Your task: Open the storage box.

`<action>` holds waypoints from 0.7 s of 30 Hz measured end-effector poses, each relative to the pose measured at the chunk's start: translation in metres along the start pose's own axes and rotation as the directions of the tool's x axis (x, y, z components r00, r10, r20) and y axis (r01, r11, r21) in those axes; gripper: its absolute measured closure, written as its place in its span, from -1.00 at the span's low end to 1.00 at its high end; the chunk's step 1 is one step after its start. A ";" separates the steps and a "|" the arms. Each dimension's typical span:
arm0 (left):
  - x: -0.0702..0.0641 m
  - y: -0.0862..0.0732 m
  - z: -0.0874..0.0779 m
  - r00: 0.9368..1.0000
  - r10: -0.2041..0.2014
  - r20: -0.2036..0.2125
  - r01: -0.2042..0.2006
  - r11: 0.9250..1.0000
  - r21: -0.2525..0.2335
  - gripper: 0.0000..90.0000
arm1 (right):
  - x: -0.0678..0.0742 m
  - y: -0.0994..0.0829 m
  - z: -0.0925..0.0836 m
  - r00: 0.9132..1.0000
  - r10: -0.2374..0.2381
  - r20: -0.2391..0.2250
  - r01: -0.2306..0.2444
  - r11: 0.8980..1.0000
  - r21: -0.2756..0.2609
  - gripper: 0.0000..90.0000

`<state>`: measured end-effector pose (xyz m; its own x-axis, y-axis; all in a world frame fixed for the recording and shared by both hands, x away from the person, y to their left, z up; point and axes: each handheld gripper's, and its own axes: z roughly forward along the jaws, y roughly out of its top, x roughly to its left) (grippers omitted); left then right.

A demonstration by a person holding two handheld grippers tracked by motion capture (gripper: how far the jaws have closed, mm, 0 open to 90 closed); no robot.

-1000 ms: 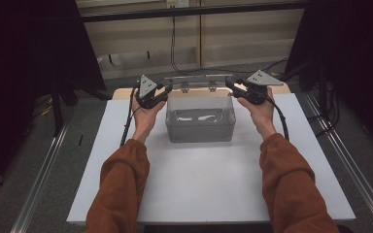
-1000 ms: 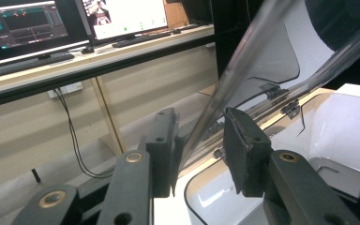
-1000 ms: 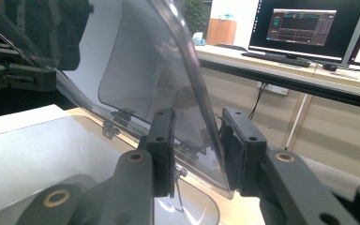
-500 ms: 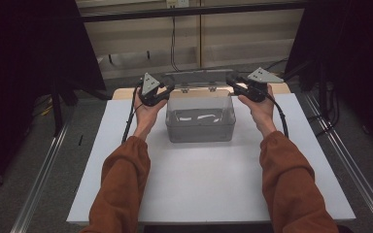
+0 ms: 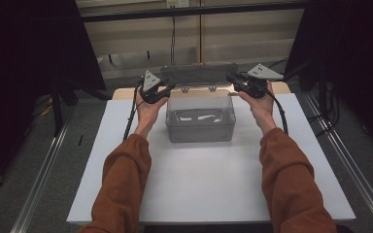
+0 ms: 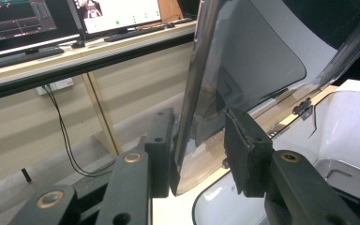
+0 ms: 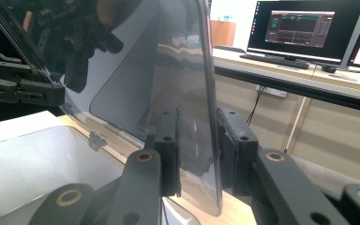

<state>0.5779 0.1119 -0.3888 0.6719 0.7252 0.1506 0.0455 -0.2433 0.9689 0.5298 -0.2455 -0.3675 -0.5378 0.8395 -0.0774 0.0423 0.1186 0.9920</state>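
A clear plastic box (image 5: 200,127) stands at the far middle of the white table (image 5: 199,184). Its hinged lid (image 5: 199,75) is raised, nearly upright. My left gripper (image 5: 167,90) is shut on the lid's left edge. In the left gripper view the lid (image 6: 243,61) runs between the pads (image 6: 164,150) of that gripper (image 6: 199,150). My right gripper (image 5: 233,81) holds the lid's right edge. Its jaws have just been closing, and the lid (image 7: 168,61) sits between its pads (image 7: 236,145) at the gripper's middle (image 7: 199,150). The box's hollow inside (image 6: 347,122) lies below.
Metal rails (image 5: 39,184) run along both sides of the table. Behind it stands a pale wall panel with a hanging cable (image 5: 173,39). A desk with lit monitors (image 7: 300,30) and keyboards (image 6: 136,33) lies beyond the box. Black cables trail from both grippers.
The lid has swung a little further up and back, and both hands have risen slightly with it.
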 end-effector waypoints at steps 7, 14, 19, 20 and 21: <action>0.000 -0.002 0.006 1.000 -0.006 -0.009 0.006 1.000 0.001 0.34 | -0.003 0.003 0.003 1.000 0.008 -0.007 -0.008 1.000 0.007 0.62; 0.004 0.000 0.007 1.000 -0.013 0.006 0.013 1.000 0.007 0.43 | -0.007 0.003 0.008 1.000 0.028 0.001 -0.028 1.000 0.002 0.59; 0.005 0.000 0.006 1.000 -0.016 0.015 0.015 1.000 0.013 0.45 | -0.006 -0.002 0.015 1.000 0.023 0.003 -0.024 0.999 0.023 0.49; 0.006 0.000 0.006 1.000 -0.016 0.015 0.015 1.000 0.014 0.46 | -0.006 -0.004 0.016 1.000 0.024 0.002 -0.024 0.999 0.023 0.49; 0.006 0.001 0.006 1.000 -0.018 0.014 0.018 1.000 0.015 0.46 | -0.006 -0.005 0.017 1.000 0.029 0.002 -0.029 0.999 0.027 0.49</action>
<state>0.5862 0.1119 -0.3885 0.6811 0.7205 0.1300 0.0685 -0.2395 0.9685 0.5471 -0.2427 -0.3735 -0.5346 0.8437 -0.0484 0.0804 0.1079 0.9909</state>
